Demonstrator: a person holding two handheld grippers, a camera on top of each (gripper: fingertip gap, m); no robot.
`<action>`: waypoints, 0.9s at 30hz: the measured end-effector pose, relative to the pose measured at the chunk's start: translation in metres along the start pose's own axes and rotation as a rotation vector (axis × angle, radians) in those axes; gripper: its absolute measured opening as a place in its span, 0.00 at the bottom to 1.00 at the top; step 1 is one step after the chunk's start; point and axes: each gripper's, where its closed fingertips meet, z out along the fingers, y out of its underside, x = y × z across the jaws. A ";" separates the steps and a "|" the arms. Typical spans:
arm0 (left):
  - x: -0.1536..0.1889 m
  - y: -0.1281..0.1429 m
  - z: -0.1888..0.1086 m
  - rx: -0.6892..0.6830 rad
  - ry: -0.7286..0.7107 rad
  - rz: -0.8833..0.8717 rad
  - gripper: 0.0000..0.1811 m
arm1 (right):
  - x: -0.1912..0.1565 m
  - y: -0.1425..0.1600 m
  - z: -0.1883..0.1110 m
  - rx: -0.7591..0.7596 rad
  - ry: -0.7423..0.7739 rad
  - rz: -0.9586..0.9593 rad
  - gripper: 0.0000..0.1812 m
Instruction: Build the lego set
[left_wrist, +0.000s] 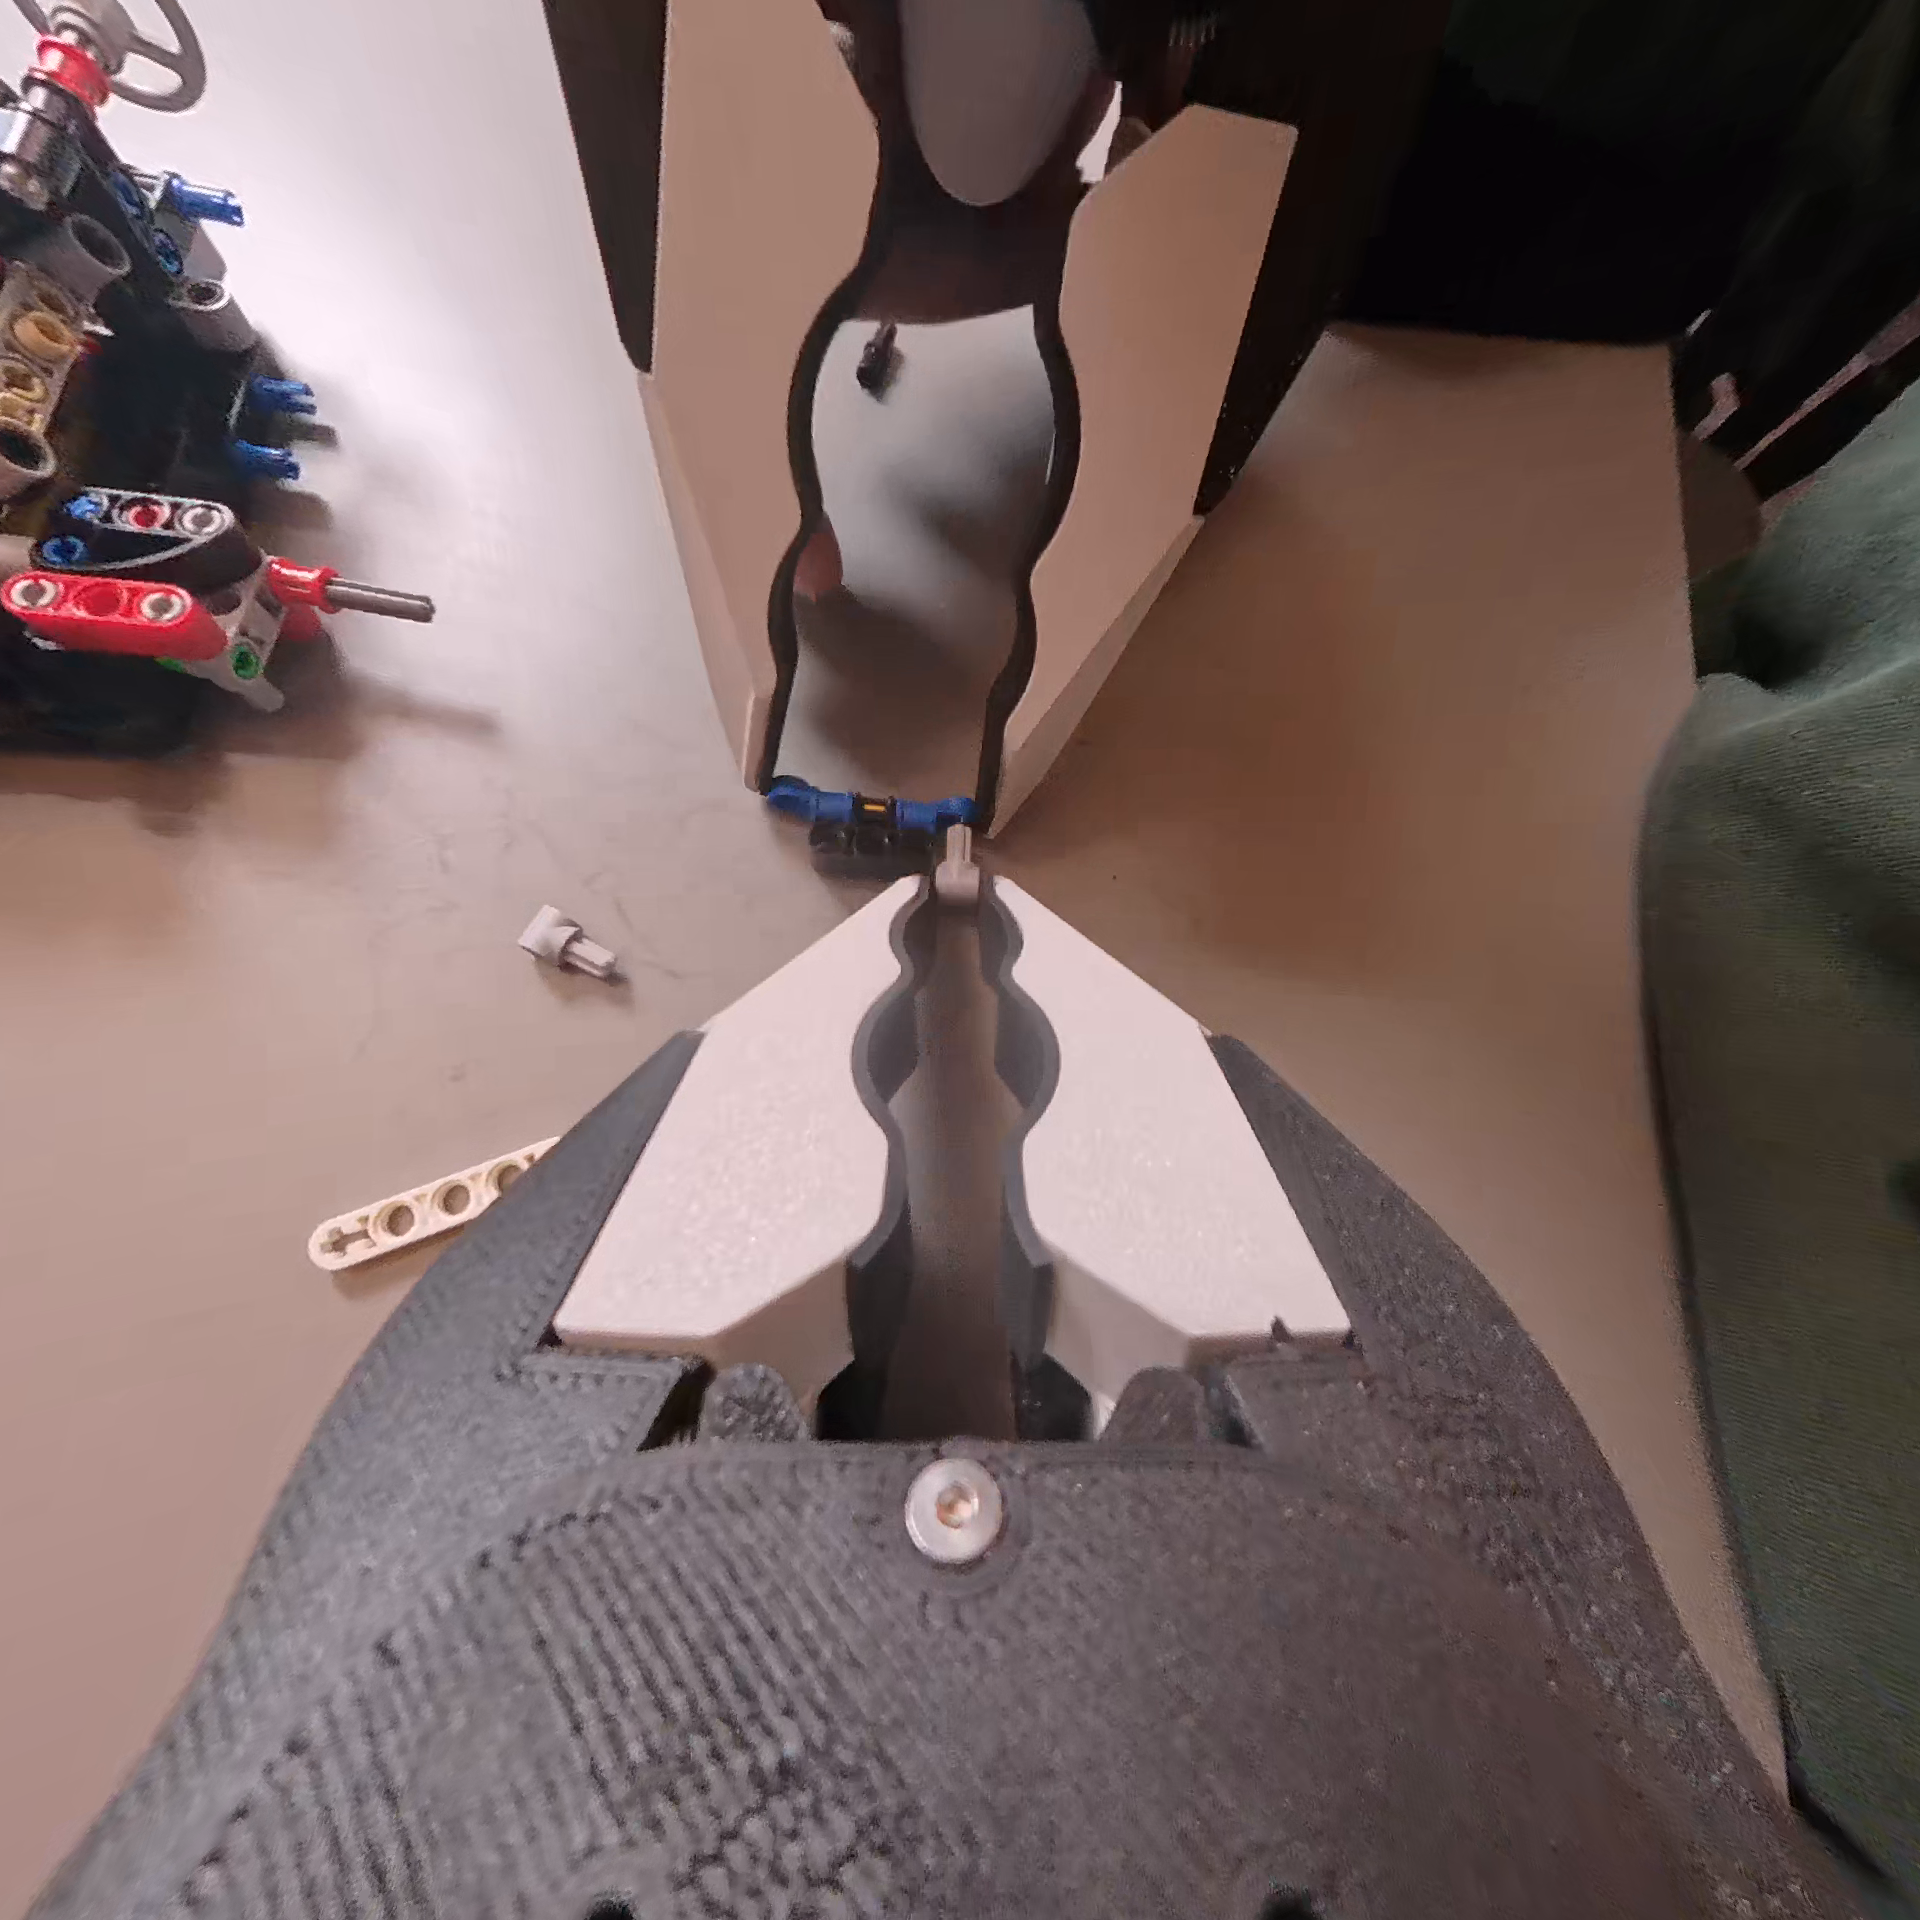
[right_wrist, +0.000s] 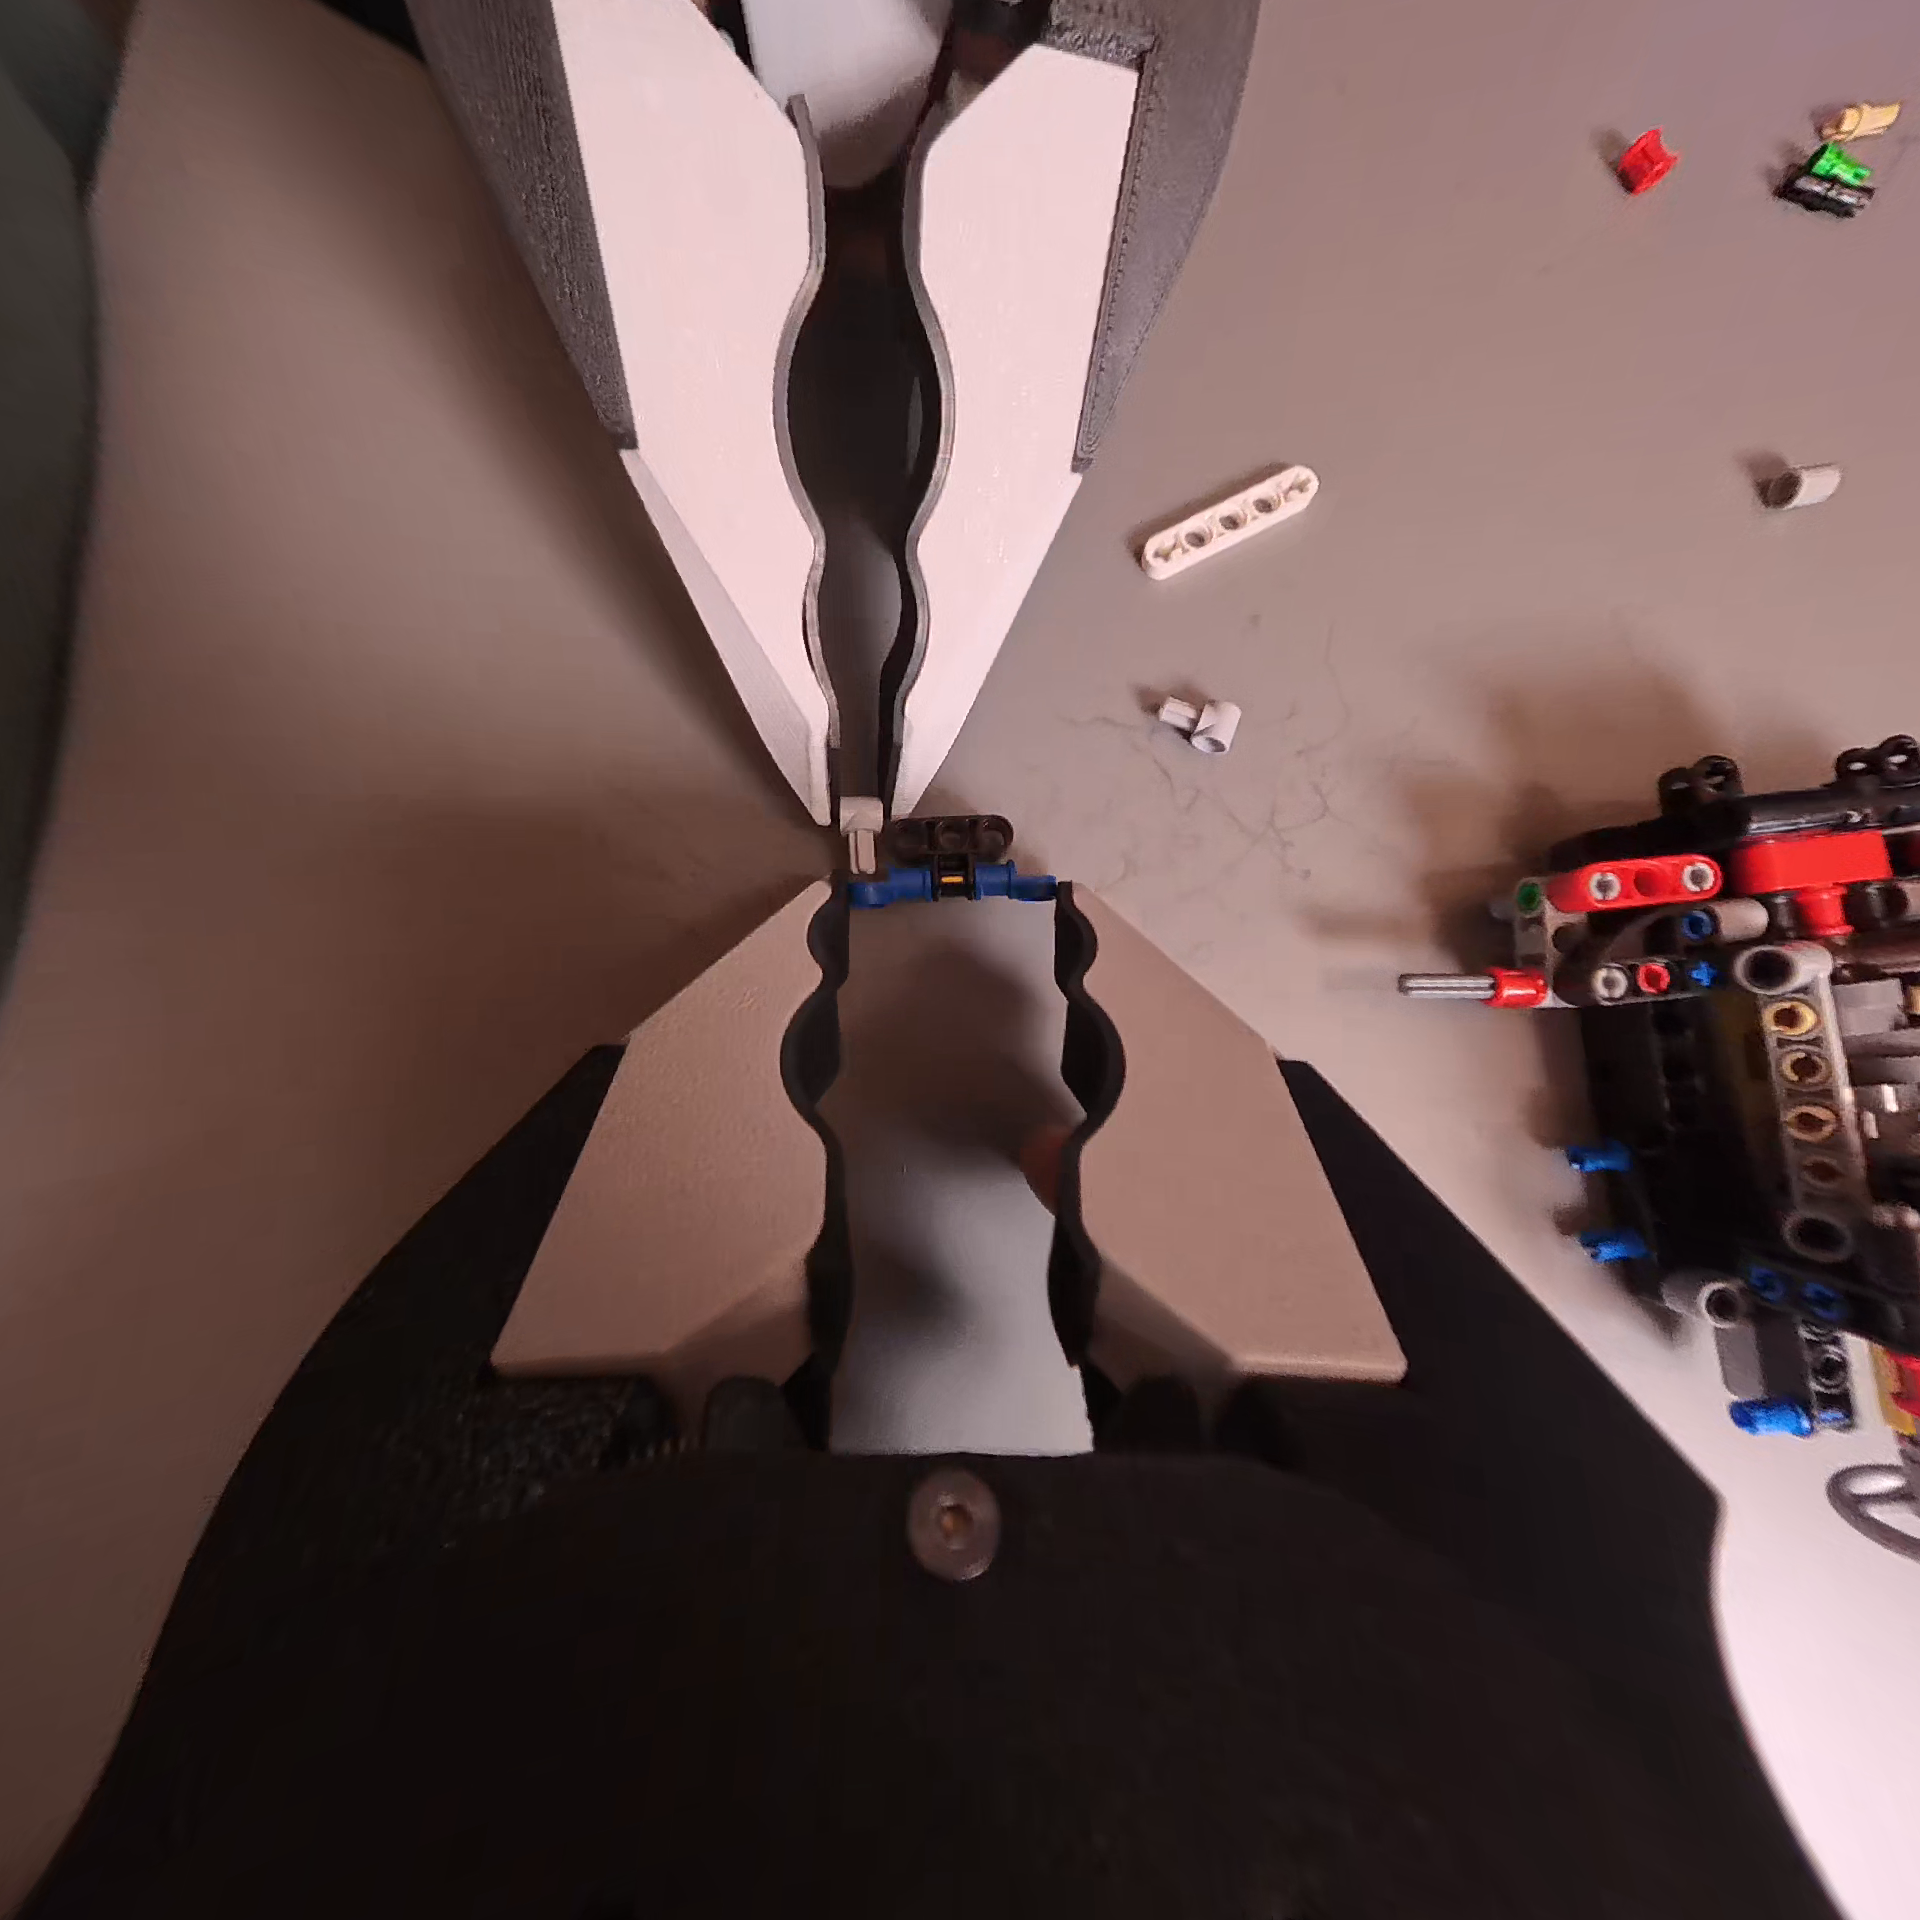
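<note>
A pale tabletop (right_wrist: 1455, 312) fills both wrist views, with a dark green cloth (left_wrist: 1787, 1039) along the right edge of the left wrist view. The largest object is a partly built Lego vehicle (right_wrist: 1745, 1039), black and grey with red beams and blue pins, at the right edge of the right wrist view and the upper left of the left wrist view; much of its frame looks assembled, though open pin holes and bare blue pins suggest more is to be added. At the centre of both views the two tools meet tip to tip. The right gripper (right_wrist: 951, 894), rising from the bottom of its own view, has its jaws set moderately wide and clamps a small sub-assembly (right_wrist: 951, 883) of blue pins and a black connector by its two ends, just above the table. The left gripper (left_wrist: 956, 883) has its jaws almost closed, pinching a small grey pin (left_wrist: 956, 857) whose free end touches, or nearly touches, one blue end of the sub-assembly; whether it is seated I cannot tell. This joining step appears to be in progress. Loose parts still wait on the table: a white beam (right_wrist: 1231, 520) with holes, a grey connector (right_wrist: 1205, 722), a grey bush (right_wrist: 1803, 483), and small red (right_wrist: 1647, 161), green (right_wrist: 1829, 177) and tan pieces (right_wrist: 1865, 120) at upper right.
</note>
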 end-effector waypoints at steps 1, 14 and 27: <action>0.000 0.000 0.001 -0.006 -0.009 0.011 0.03 | 0.000 0.001 0.001 -0.013 0.012 -0.010 0.21; -0.001 0.000 0.005 -0.020 -0.119 0.154 0.03 | 0.002 0.005 -0.002 -0.053 0.089 0.008 0.21; -0.007 0.000 0.003 -0.005 -0.149 0.137 0.09 | 0.002 0.005 -0.002 -0.051 0.095 0.019 0.21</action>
